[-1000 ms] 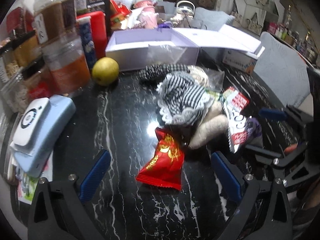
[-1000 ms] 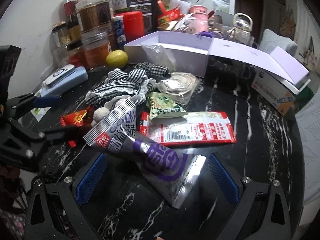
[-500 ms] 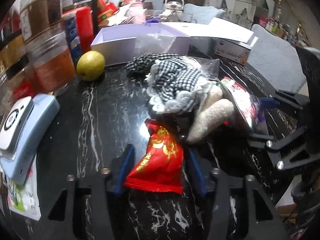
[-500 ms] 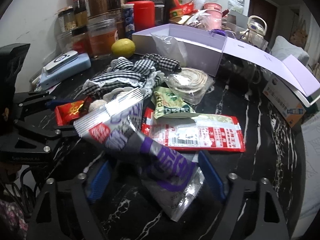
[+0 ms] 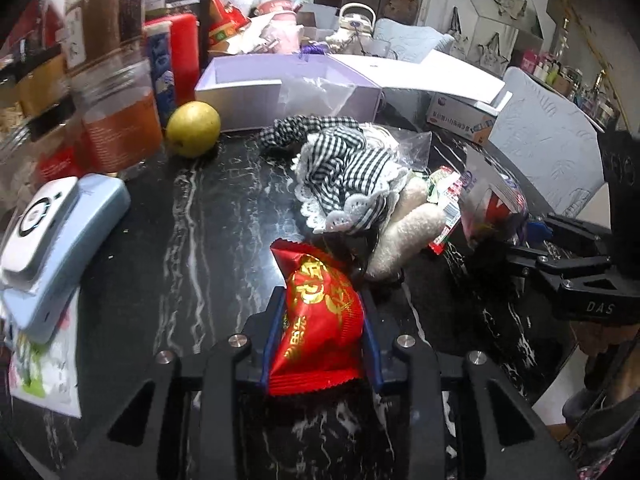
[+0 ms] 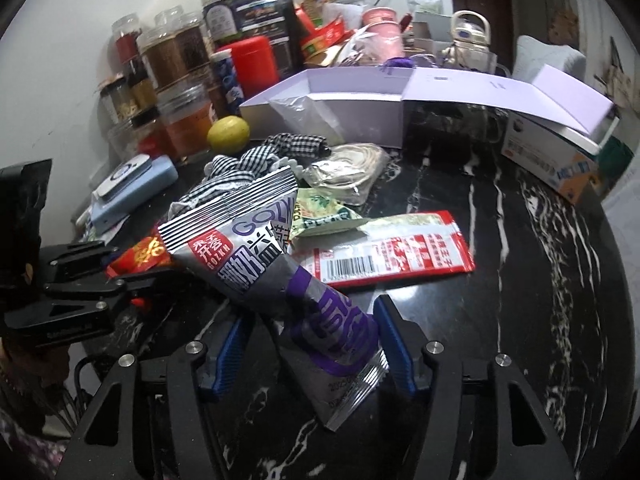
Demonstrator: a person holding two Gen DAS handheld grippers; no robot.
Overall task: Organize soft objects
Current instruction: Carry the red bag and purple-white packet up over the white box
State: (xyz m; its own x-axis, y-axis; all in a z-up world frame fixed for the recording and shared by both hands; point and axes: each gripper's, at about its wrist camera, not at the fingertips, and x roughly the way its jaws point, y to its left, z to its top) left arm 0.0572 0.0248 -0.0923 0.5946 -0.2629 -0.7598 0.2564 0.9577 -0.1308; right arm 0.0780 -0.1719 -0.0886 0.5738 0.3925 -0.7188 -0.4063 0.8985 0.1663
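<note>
My left gripper (image 5: 322, 320) is shut on a red snack packet (image 5: 320, 296) with gold print, which stands up between the blue pads on the black marble table (image 5: 200, 240). My right gripper (image 6: 312, 340) is closing on a silver and purple snack packet (image 6: 264, 252). The packet is crumpled between the pads and its far end tilts up over the pile. Beyond both lies a soft doll in black-and-white checked cloth (image 5: 348, 172) with beige plush legs (image 5: 408, 232). An open lilac box (image 6: 332, 100) stands behind it.
A flat red and white packet (image 6: 392, 256), a green packet (image 6: 320, 212) and a clear bag with a coil (image 6: 348, 168) lie mid-table. A lemon (image 5: 193, 129), jars (image 5: 116, 120) and a blue device (image 5: 60, 248) crowd the left. A carton (image 6: 560, 160) sits far right.
Both grippers went from wide open to closed around packets. The left took the red packet. The right squeezed the silver packet, whose far end rose.
</note>
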